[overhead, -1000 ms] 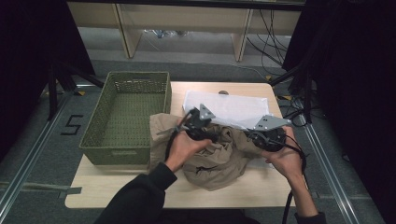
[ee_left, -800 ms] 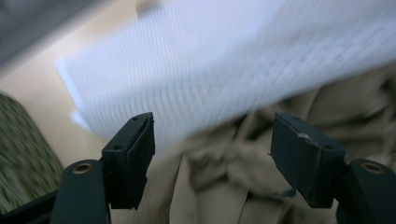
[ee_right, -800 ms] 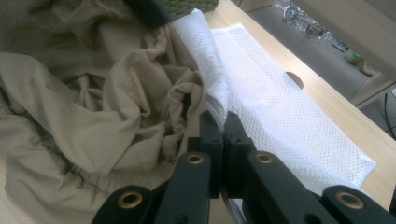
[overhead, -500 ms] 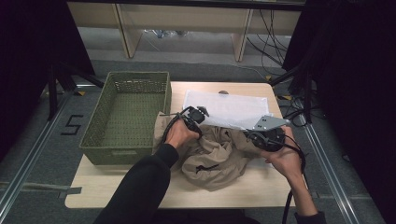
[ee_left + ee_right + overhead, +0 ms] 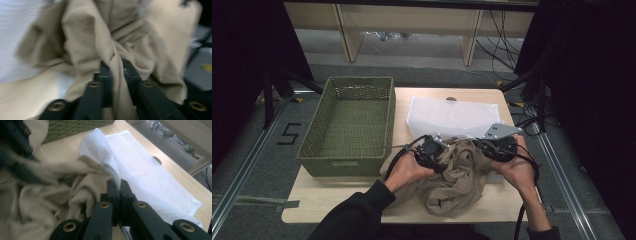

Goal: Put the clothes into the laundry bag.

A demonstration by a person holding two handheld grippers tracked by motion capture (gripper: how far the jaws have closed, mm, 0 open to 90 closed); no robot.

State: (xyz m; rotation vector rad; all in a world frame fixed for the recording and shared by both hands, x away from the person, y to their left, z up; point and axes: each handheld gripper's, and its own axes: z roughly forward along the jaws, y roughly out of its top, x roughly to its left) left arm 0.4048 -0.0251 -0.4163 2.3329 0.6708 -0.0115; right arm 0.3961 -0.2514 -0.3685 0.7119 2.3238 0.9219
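Tan garment and white mesh bag on the table

The tan garment [image 5: 457, 175] is lying crumpled in soft folds near the table's front edge, one fold seemingly pinched, though that close view is blurred. The white mesh bag [image 5: 452, 117] is lying mostly flat behind it, its near edge lifting and touching the cloth.

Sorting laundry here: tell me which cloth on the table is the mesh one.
The white mesh bag, lying flat beyond the crumpled tan garment; its netted weave sets it apart.

Basket [image 5: 349, 125] left of mesh bag [image 5: 452, 117]; cloth [image 5: 457, 177] before it.
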